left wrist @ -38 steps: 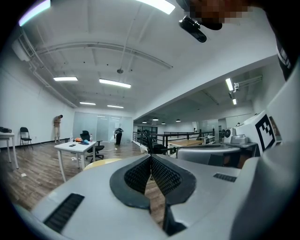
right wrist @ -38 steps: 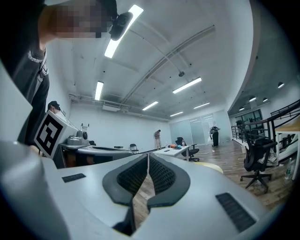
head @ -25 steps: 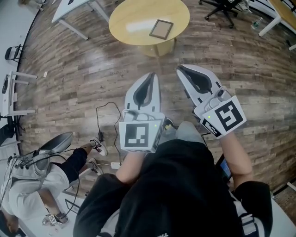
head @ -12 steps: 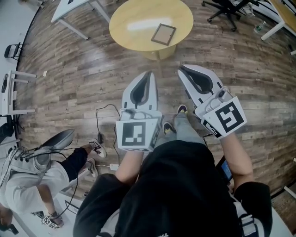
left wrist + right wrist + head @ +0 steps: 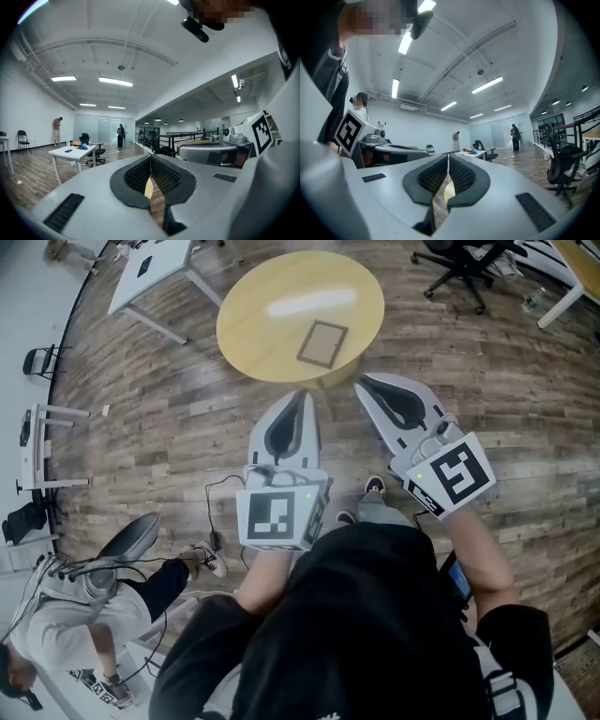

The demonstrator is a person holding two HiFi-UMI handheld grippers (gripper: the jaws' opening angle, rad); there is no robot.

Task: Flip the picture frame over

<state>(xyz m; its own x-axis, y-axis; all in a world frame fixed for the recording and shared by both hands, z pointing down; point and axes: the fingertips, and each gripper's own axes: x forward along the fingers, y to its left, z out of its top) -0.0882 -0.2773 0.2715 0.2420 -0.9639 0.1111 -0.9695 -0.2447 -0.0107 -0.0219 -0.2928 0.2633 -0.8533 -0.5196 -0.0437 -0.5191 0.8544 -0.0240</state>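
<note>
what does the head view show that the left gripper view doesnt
Only the head view: the picture frame lying flat on the round yellow table, no gripper on it, and a seated person at lower left. Only the left gripper view: the ceiling lights and a standing person far off by the glass wall. Both: the left gripper with jaws together, the right gripper, and the wood floor.

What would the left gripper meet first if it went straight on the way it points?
Probably the near edge of the round yellow table; nothing shows in between. Whether the left gripper rides above the tabletop is unclear.
</note>
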